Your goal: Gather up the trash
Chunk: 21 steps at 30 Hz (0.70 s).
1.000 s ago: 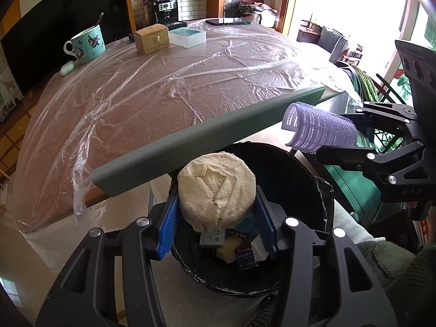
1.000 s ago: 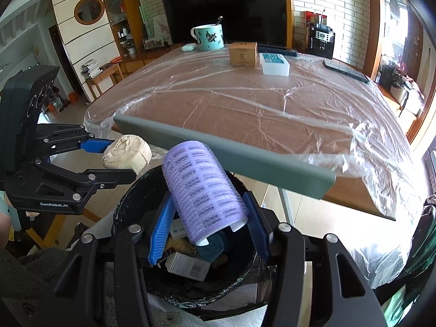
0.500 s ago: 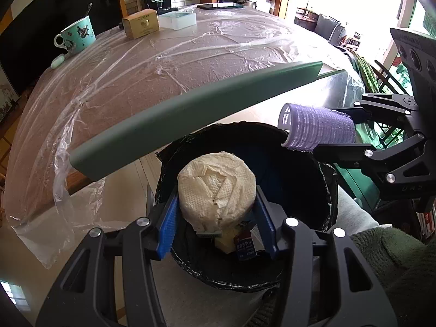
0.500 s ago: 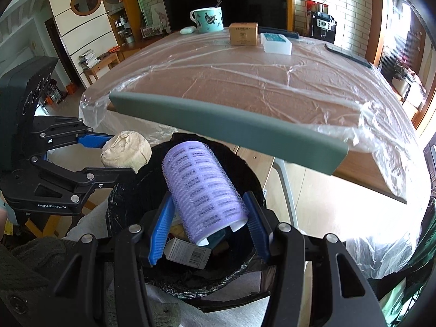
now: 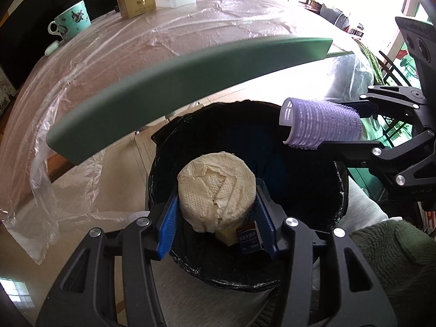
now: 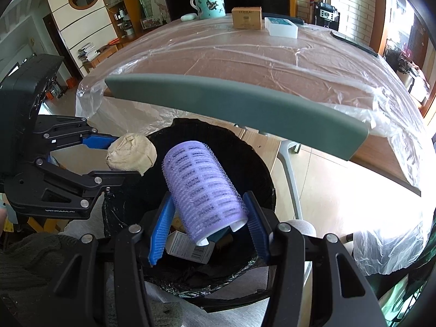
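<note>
Two items held over the black bin [image 5: 340,190]. Left hand-held gripper [image 5: 216,215] clamped on paper wad [image 5: 216,190]. Right hand-held gripper [image 6: 204,218] clamped on purple hair roller [image 6: 203,188]

Two grippers: the left gripper [image 5: 216,218] and the right gripper [image 6: 208,224]. One wad of paper [image 5: 216,190], one purple hair roller [image 6: 204,193], one black bin [image 5: 313,190]. At the frame's top: one mug [image 6: 208,5], two boxes, tan [image 6: 246,17] and white [image 6: 280,27].
</note>
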### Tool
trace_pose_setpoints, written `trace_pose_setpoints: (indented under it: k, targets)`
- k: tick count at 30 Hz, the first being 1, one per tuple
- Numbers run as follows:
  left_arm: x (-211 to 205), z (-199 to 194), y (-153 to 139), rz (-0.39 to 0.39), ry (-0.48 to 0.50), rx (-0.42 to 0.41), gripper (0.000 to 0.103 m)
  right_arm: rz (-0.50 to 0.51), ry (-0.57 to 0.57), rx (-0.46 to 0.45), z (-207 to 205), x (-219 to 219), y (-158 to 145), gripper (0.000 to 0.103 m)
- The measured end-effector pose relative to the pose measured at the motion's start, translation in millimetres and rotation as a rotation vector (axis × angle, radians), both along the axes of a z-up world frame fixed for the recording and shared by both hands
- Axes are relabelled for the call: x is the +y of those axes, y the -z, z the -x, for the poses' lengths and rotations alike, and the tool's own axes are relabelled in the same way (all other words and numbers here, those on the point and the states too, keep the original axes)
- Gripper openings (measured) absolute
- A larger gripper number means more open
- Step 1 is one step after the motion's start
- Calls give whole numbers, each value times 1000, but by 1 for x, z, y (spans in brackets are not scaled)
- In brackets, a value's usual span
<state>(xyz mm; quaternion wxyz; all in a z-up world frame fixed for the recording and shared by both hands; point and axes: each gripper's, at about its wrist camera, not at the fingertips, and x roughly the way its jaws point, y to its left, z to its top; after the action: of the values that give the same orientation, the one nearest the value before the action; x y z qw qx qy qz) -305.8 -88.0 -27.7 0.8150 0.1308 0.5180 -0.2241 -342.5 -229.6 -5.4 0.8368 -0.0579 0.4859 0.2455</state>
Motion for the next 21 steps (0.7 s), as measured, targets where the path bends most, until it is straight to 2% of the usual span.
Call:
trace_pose_setpoints:
  k: [21]
  targets:
    - [-10, -6, 31, -68, 10, 34, 52, 40, 2, 60, -9, 7, 33, 51]
